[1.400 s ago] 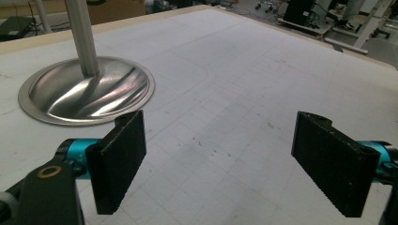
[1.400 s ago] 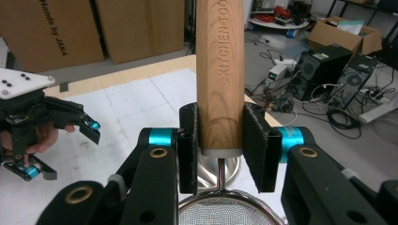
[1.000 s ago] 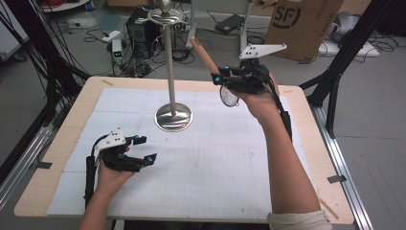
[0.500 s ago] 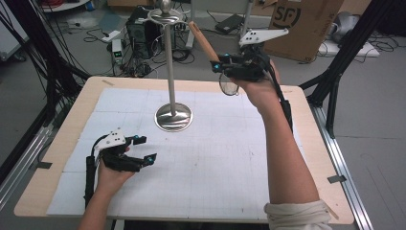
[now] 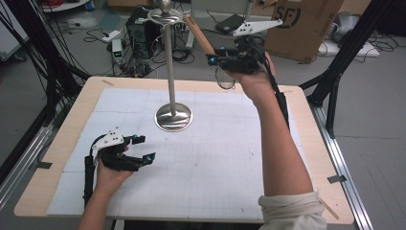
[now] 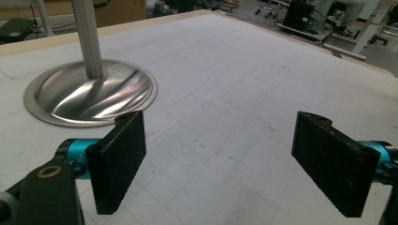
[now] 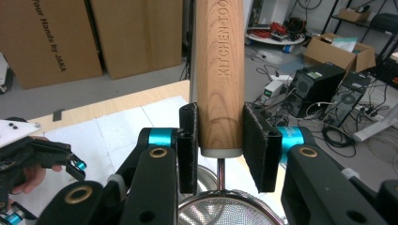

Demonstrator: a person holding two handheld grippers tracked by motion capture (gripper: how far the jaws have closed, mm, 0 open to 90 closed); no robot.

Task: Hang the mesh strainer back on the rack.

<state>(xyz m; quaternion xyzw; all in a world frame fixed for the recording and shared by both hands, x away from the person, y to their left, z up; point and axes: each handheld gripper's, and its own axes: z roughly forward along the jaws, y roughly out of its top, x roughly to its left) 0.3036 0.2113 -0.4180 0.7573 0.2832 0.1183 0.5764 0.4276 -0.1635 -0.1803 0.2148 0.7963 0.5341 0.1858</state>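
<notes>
The wooden-handled strainer [image 7: 219,79] is hanging high beside the stand [image 5: 168,62], the right gripper [image 5: 221,60] clamping its handle. Swinging could be knocking the pole. The left gripper [image 5: 140,148] is resting with fingers apart on the table [image 5: 230,158].

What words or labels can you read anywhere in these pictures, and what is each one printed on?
"KITCHEN TOO", cut off at the frame's top: stamped into the round wooden handle clamped in the right gripper.
"our Hands by JAKA", its start cut off: on the brown cardboard box on the floor.
"SF": on the brown cardboard box behind the table, in the high view.
The black computer cases' labels are too small to read.
</notes>
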